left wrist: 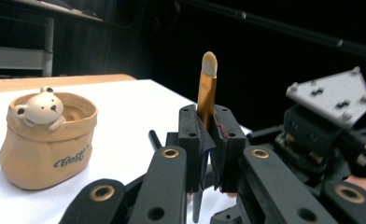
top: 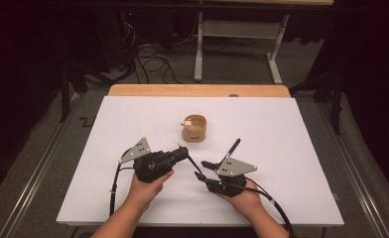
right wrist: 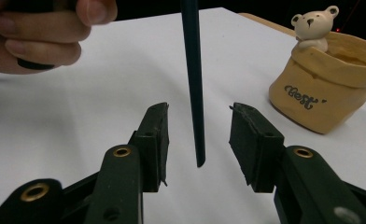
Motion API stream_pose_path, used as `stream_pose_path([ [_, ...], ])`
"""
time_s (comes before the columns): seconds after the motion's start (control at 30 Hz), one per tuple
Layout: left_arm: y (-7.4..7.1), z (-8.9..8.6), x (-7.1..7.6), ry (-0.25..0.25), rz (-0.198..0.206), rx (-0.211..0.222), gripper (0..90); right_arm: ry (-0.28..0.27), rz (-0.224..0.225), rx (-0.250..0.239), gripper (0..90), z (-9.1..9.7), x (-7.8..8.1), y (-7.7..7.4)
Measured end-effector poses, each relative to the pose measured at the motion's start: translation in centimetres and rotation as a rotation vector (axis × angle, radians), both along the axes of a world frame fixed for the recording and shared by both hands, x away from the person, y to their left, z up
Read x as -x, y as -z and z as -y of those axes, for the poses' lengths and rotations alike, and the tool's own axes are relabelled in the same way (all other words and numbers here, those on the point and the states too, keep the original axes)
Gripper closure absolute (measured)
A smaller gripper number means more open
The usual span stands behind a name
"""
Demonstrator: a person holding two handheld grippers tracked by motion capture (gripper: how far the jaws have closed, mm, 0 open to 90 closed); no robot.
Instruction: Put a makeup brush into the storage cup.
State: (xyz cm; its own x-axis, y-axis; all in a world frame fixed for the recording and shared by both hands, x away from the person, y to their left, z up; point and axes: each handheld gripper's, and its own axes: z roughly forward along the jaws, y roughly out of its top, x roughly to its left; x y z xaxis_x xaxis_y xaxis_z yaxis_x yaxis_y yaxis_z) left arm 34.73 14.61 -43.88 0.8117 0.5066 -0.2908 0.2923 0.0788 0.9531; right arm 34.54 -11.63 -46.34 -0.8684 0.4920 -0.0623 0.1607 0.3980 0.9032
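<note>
**Near table's front edge: brush passed between grippers**

Behind, toward mid-table: bear pot (top: 194, 129). Left gripper (left wrist: 208, 140) clamped on paintbrush (left wrist: 206, 93), bristles up. Right gripper (right wrist: 199, 135) parted, handle between, untouched. Light, stiff, slim; best gripped mid-handle, clear of soft bristles.

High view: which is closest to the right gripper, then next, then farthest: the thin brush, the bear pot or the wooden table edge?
From the right gripper:
1. Thin dark-handled brush, right at its jaws.
2. Tan bear-shaped pot, mid-table, beyond it.
3. Wooden table edge, at the far side.
</note>
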Motion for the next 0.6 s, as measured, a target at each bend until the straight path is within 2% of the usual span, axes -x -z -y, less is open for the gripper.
stream_pose_path([
  [0.1, -0.2, 0.7, 0.3, 0.001, 0.011, -0.06, 84.0, 0.0, 0.01, -0.01, 58.6, -0.1, 0.3, -0.3],
  [0.23, -0.4, 1.4, 0.7, 0.011, 0.018, -0.093, 84.0, -0.006, 0.022, -0.037, 61.0, -0.2, 0.4, -0.6],
  [0.37, -0.3, 1.8, 0.8, 0.02, 0.019, -0.104, 83.9, 0.001, 0.028, -0.064, 62.7, -0.2, 0.6, -1.0],
  [0.6, -0.2, 2.3, 1.1, 0.037, 0.027, -0.127, 84.0, -0.001, 0.044, -0.081, 67.1, -0.5, 0.8, -1.3],
])
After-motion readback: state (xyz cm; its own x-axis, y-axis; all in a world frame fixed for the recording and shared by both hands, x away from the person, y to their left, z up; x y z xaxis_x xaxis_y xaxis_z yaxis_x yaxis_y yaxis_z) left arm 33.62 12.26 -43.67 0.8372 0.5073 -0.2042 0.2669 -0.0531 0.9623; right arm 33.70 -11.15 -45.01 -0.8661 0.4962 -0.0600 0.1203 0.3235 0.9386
